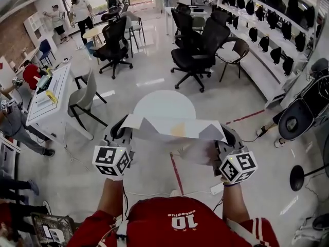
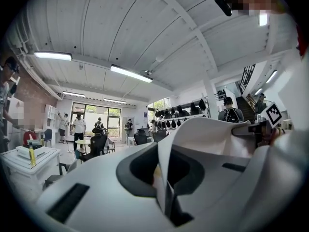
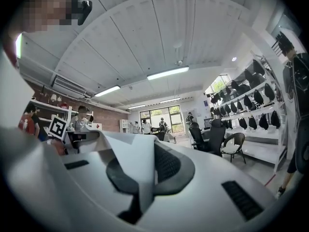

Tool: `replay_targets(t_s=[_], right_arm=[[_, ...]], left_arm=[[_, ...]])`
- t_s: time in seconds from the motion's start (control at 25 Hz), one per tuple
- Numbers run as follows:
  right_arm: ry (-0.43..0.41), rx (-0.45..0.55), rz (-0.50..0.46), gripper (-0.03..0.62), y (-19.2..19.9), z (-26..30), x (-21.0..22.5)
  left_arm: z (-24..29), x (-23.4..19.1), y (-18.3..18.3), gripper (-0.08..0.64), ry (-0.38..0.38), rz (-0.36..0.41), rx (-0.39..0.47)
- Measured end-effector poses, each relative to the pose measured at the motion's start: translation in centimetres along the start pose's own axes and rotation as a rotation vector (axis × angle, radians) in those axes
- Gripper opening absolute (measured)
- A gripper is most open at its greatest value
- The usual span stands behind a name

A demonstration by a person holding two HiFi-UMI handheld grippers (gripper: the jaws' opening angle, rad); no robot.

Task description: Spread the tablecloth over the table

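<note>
A white tablecloth [image 1: 172, 128] hangs stretched between my two grippers, held level in the air in front of the person in the red shirt. My left gripper [image 1: 125, 123] is shut on the cloth's left corner, and my right gripper [image 1: 224, 136] is shut on the right corner. The round white table [image 1: 164, 103] stands just beyond the cloth, partly hidden by it. In the left gripper view the cloth [image 2: 212, 134] runs out from between the closed jaws of my left gripper [image 2: 164, 190]. In the right gripper view my right gripper [image 3: 144, 178] pinches the cloth [image 3: 128, 153] the same way.
Black office chairs [image 1: 198, 50] stand behind the table, and a grey chair [image 1: 85, 99] beside a white desk [image 1: 49, 99] at left. Shelves with dark helmets [image 1: 267, 40] line the right wall. A power strip [image 1: 216, 188] and a red tape line [image 1: 176, 173] lie on the floor. People stand at the far left.
</note>
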State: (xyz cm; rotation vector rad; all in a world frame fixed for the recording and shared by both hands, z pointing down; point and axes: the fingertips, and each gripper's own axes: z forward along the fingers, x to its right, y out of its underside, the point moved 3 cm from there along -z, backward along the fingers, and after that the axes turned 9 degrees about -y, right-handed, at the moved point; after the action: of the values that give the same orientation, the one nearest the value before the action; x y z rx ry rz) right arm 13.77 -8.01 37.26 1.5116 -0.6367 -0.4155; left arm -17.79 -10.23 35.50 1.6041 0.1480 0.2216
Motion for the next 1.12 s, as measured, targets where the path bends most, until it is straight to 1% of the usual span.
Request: replay_targets(t_s=[0.24, 0.44, 0.56, 0.76, 1.0, 1.12], right_arm=[[-0.003, 0.032, 0.001, 0.015, -1.0, 0.2, 2.7], [-0.011, 0.069, -0.005, 0.017, -2.8, 1.1, 3.6], [-0.019, 0.077, -0.016, 0.017, -3.7, 2.0, 3.9], [-0.022, 0.077, -0.013, 0.017, -3.9, 3.8, 5.1], [-0.013, 0.077, -0.013, 0.015, -4.1, 7.8, 7.0], [-0.01, 0.083, -0.022, 0.015, -5.1, 10.5, 8.2]], left_arm=[[2.3, 1.5, -1.2, 0.009, 0.007, 0.022, 0.011], [3.7, 1.6, -2.8, 0.009, 0.006, 0.057, 0.035], [4.4, 1.2, -3.6, 0.009, 0.0, 0.046, 0.057], [6.6, 0.5, -3.8, 0.009, 0.002, 0.039, 0.067], [11.0, -1.6, -3.4, 0.009, 0.012, 0.02, 0.077], [13.9, -2.9, -3.9, 0.009, 0.013, 0.013, 0.091]])
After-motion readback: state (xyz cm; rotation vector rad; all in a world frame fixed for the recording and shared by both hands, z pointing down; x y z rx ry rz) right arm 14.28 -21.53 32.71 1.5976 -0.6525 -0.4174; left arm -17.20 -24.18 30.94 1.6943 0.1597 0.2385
